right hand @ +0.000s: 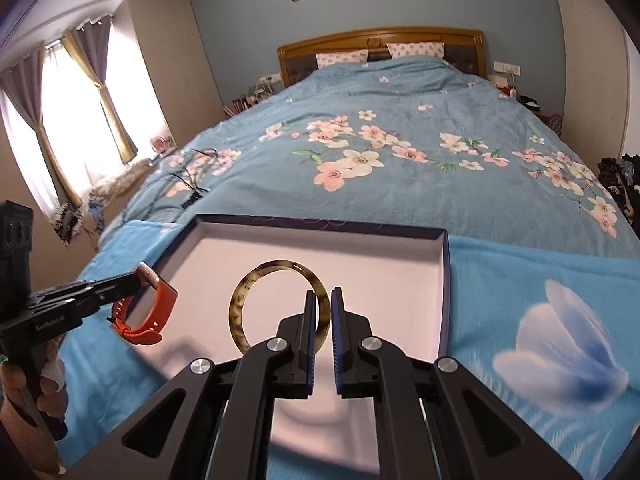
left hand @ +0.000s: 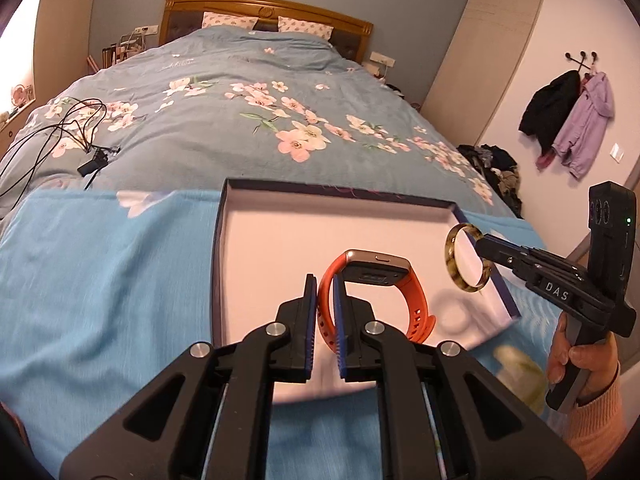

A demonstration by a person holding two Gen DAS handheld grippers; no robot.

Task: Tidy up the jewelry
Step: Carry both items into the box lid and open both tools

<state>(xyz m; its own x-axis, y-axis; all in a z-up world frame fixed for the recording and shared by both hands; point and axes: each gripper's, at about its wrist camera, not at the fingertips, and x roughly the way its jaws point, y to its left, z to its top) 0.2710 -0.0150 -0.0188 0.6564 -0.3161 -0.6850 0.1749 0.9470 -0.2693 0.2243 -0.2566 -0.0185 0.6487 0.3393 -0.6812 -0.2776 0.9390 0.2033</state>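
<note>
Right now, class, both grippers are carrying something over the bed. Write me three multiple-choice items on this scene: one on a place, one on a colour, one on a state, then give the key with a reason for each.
1. Where is the open box?
A. on the bed
B. on a wall hook
C. on the windowsill

2. What colour is the strap of the watch?
A. purple
B. orange
C. white

3. How is the left gripper?
A. open and bare
B. lying flat inside the box
C. shut on the watch

Key: 1 A, the box rests on blue bedding; 2 B, the strap shows orange in both views; 3 C, its jaws pinch the strap, while the right gripper pinches the bangle.
</note>
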